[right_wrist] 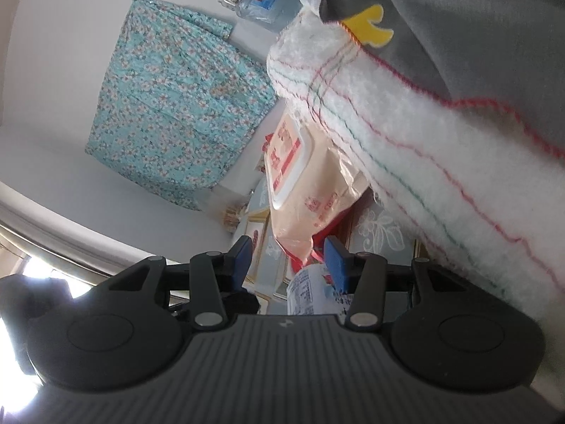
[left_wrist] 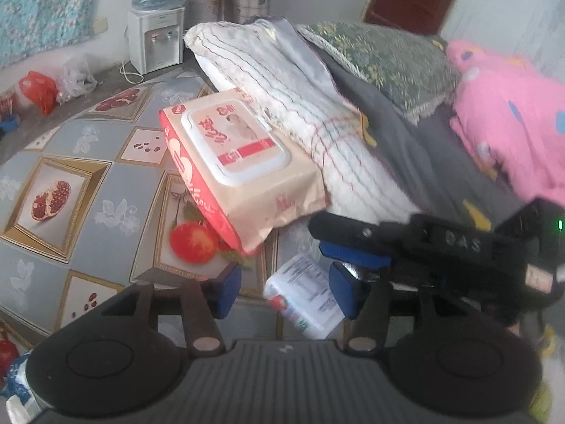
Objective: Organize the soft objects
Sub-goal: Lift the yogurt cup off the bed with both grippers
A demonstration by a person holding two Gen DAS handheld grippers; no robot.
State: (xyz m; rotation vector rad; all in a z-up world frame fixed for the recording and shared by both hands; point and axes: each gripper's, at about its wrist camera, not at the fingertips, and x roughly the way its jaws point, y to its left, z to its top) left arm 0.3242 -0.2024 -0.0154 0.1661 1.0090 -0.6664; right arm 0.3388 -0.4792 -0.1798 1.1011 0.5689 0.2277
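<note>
left hand-held gripper (left_wrist: 285, 291) open, pink blanket (left_wrist: 512, 123) in its view only

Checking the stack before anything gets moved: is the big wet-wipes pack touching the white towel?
Touching. In the left wrist view the wet-wipes pack leans against the white towel, their edges meeting with no gap.

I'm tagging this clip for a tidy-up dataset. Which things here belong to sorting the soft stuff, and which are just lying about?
Part of the job:
white striped towel
green patterned cushion
pink blanket
wet wipes pack
small tissue packet

Just lying about:
water dispenser
red plastic bag
floral wall cloth
</note>
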